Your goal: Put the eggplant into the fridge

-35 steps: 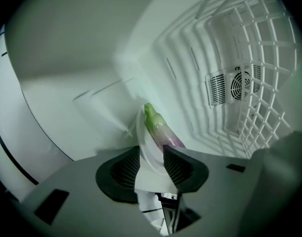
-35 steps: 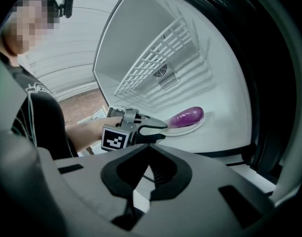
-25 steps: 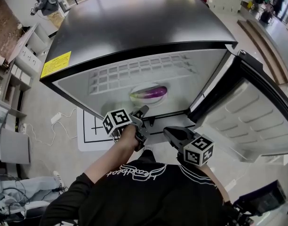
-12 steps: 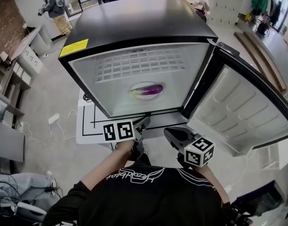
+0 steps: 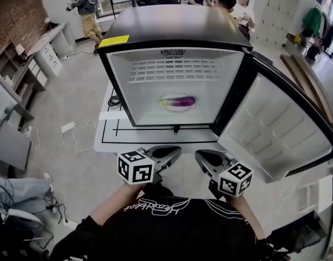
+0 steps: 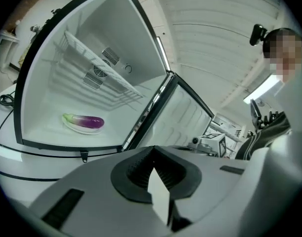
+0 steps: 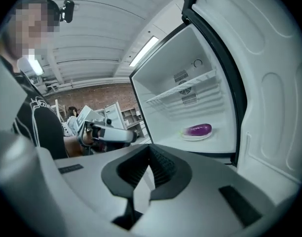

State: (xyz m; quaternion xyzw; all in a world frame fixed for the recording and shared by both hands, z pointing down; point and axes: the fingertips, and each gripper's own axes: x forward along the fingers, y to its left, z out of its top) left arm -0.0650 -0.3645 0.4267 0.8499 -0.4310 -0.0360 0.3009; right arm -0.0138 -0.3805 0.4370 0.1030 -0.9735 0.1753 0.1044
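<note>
Placing looks done: eggplant [image 5: 181, 100] lies on plate [image 5: 165, 104] on the fridge [image 5: 172, 29] floor, abt 12 o'clock from both grippers. L gripper [image 5: 176, 151] jaws have just closed, nothing btwn them. R gripper [image 5: 201, 155] jaws also together, empty. Both sit near the person's chest, well apart from fridge. Its door [image 5: 275, 129] hangs open at 3 o'clock, so prob only shutting it is left, if that.

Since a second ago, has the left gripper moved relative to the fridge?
Yes. The left gripper has pulled back from the fridge opening toward the person, and its jaws have just closed with nothing between them.
</note>
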